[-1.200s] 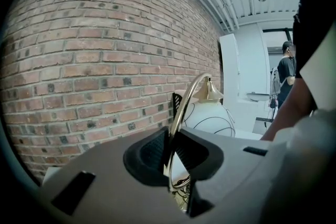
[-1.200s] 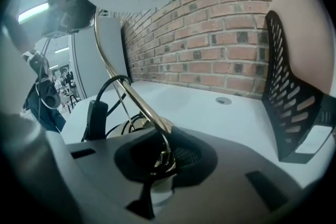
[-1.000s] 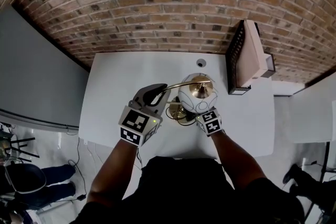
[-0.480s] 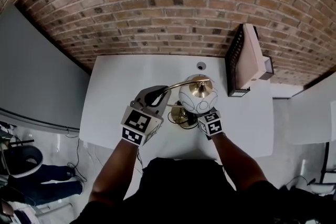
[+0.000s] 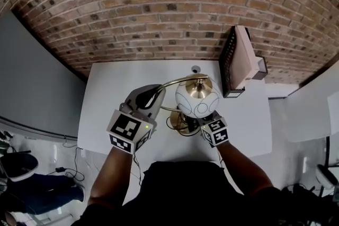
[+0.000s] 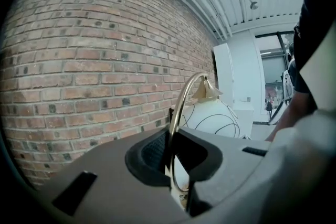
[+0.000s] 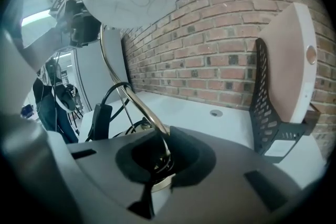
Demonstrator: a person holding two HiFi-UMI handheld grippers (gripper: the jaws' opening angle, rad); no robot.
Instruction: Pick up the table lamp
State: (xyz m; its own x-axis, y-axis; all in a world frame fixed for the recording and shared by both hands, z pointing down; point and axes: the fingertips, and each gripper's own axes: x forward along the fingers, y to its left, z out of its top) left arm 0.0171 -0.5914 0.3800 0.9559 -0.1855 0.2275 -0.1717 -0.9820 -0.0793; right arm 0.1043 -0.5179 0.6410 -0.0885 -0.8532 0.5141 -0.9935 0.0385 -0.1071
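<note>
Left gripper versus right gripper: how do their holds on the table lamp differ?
The left gripper clamps the brass arm of the table lamp high, beside the white shade; the right gripper clamps it low, beneath the shade. In the head view the left gripper's jaws show; the right gripper's hide under the shade. Both are shut on brass tube.

text: none readable; labels, brands: none; numbers, signs: none

We see open white tabletop [image 5: 108,90] left of the brass arc lamp with white globe shade [image 5: 197,99]. Right of the lamp, a black perforated stand with beige panel [image 5: 239,61] blocks passage. Close behind, red brick wall [image 5: 159,8]. Black cable [image 7: 121,84] loops at the lamp's base.
</note>
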